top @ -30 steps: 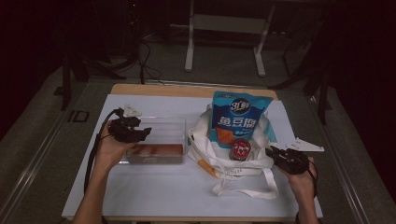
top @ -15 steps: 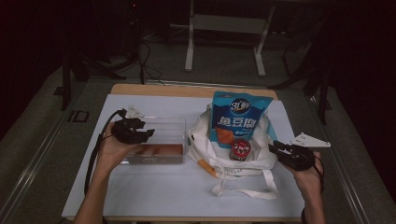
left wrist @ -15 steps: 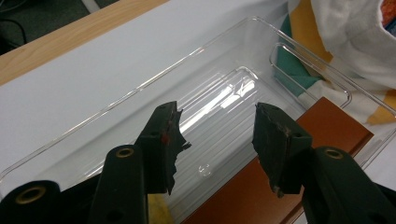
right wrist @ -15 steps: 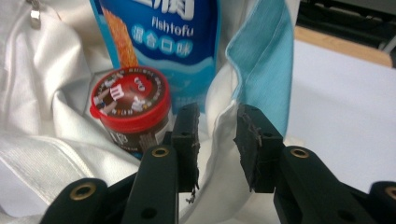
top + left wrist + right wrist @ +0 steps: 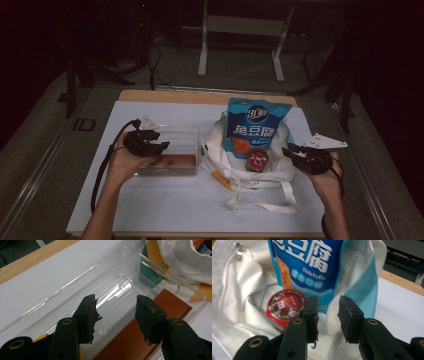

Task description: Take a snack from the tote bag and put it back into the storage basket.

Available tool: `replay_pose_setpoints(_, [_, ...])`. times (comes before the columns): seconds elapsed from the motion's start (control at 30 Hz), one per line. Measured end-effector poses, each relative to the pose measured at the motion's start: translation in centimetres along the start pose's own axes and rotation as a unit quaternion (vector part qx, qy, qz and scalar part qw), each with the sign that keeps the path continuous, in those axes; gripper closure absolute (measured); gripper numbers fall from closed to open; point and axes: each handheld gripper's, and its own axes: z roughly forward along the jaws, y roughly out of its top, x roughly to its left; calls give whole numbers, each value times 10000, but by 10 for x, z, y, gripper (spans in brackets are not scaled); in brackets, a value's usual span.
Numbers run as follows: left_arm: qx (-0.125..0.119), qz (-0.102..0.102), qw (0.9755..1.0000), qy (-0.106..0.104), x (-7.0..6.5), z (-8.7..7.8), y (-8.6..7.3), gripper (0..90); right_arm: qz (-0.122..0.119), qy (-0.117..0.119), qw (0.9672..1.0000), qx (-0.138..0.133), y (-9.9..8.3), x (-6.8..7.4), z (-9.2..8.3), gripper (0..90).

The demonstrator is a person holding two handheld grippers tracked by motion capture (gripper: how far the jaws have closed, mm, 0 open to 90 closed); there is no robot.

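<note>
Lying on the white mat of the table, a clear tray is seen beside a white tote, the two just touching at the tray's far corner in the left gripper view. A brown slab rests in the tray against one long wall. The left gripper is held over the tray's near end, and in its own view its jaws are spread with nothing pinched between them; its fingers stand above the ribbed tray floor. The jaws have just been closing a little.

A blue snack bag is propped upright in the tote's mouth, and a red-lidded cup sits in front of it inside the tote. The right gripper is held just beside the tote's right edge, pointed at it. In its own view the jaws are parted and empty, having just been opening, with the cup just left of them and the bag behind. The tote's cloth is seen between and below the fingers, apart from them.
</note>
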Motion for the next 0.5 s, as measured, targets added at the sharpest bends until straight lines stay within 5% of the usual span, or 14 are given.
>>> replay_pose_setpoints(0.5, [-158,119,9997,-140,-7,3,-5,499,-58,130,9999,89,19,-6,20,655])
